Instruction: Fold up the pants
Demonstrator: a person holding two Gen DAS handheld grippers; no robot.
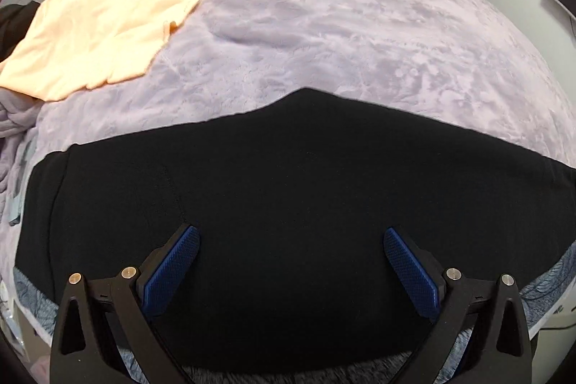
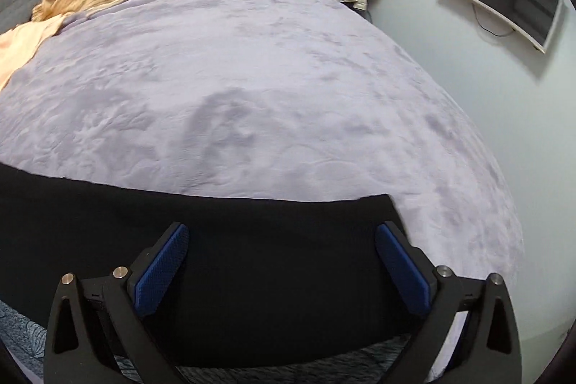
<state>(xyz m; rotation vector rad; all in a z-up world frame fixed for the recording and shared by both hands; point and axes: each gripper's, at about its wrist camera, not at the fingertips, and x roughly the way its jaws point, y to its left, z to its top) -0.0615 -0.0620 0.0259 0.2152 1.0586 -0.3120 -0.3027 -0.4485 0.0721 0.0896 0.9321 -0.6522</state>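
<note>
I hover my left gripper (image 1: 291,236) and right gripper (image 2: 282,233), fingers spread and empty, over flat black fabric pants (image 1: 288,186) on the lilac plush blanket (image 1: 342,42); further folds apparently remain.

Black pants (image 1: 288,175) cut off at right edge, near hem hidden behind left gripper (image 1: 291,240) arms

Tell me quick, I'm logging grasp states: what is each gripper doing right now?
Left gripper: open, fingers spread above the black pants, holding nothing.
Right gripper: open over the pants, holding nothing.
</note>
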